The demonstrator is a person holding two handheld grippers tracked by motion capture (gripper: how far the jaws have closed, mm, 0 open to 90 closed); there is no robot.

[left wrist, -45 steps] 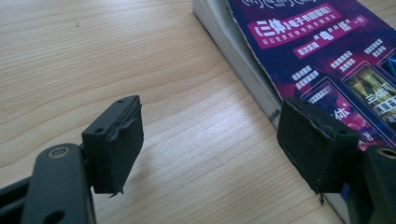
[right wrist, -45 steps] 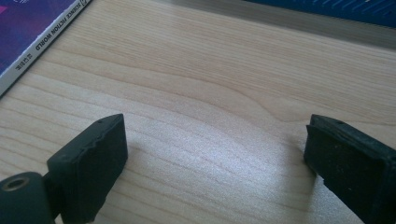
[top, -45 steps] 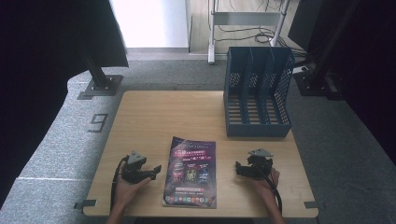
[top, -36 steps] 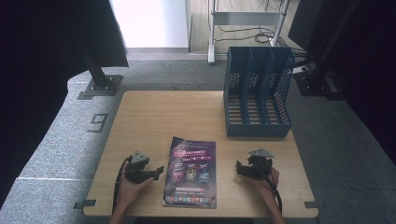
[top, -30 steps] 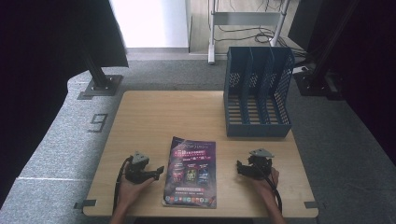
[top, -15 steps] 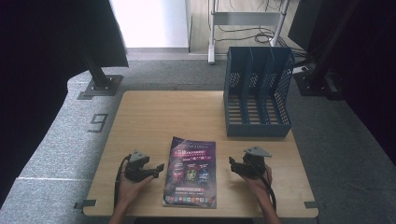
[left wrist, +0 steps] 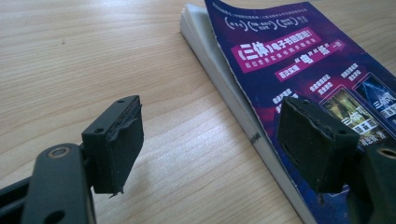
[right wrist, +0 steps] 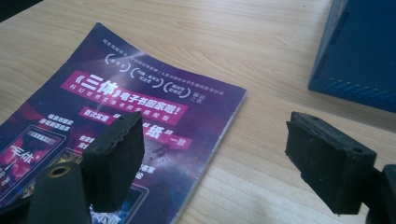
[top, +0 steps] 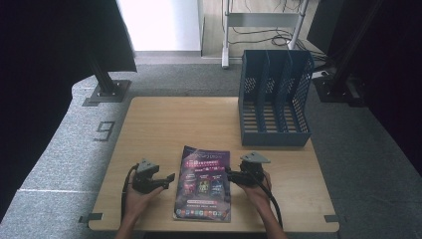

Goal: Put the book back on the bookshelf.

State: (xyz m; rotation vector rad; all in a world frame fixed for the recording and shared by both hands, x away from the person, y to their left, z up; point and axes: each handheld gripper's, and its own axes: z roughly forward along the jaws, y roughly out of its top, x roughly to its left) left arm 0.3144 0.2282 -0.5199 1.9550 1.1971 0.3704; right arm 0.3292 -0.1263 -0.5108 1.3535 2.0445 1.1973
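**Two open tools flank one book on a bench**

High view: one purple book (top: 203,183) lies flat at the bench (top: 189,119) front edge, between the left tool (top: 158,180) and the right tool (top: 232,175), probably for a two-sided lift. One blue file rack (top: 272,99) stands behind.

Left gripper view: jaws wide, straddling the book's page edge, holding nothing.

Right gripper view: jaws wide, straddling its opposite edge, empty.

A large "9" (top: 104,131) is marked on the grey floor just off the left edge of the surface (top: 199,119). The purple book (right wrist: 116,121) on that surface bears a pink band headed "三体"; its other Chinese lines are too small to read surely.
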